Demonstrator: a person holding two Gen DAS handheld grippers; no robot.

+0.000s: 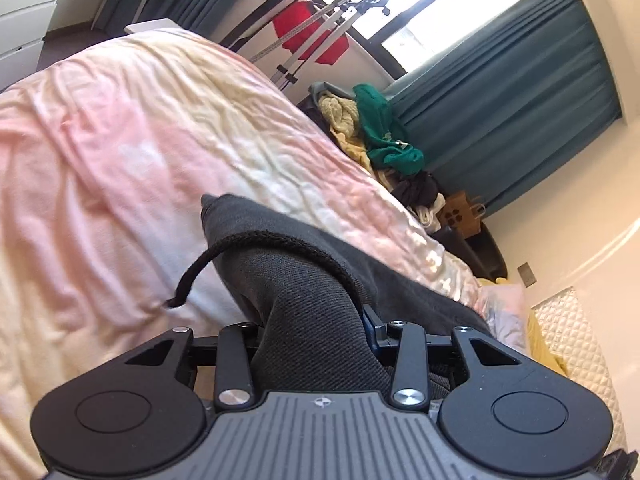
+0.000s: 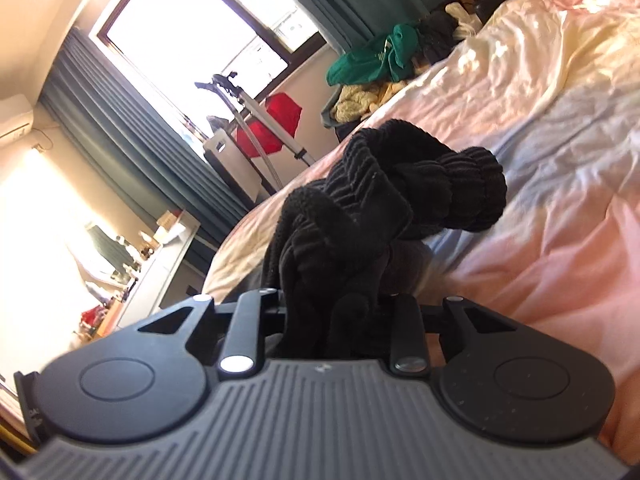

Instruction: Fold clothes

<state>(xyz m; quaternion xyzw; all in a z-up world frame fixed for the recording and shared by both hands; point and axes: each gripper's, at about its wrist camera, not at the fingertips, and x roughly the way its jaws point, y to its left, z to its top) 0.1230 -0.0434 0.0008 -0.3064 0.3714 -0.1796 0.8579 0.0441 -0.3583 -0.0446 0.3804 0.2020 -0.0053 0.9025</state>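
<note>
Both jaws pinch cloth: the left hand-held gripper (image 1: 316, 332) clamps a grey garment (image 1: 304, 280) (its drawstring (image 1: 200, 268) dangles just ahead), and the right hand-held gripper (image 2: 340, 316) clamps bunched black knitwear (image 2: 372, 208), each raised over the bed (image 1: 120, 140) beyond.

left hand-held gripper (image 1: 316, 320): clamped on cloth, tilted down | right hand-held gripper (image 2: 340, 308): same
</note>
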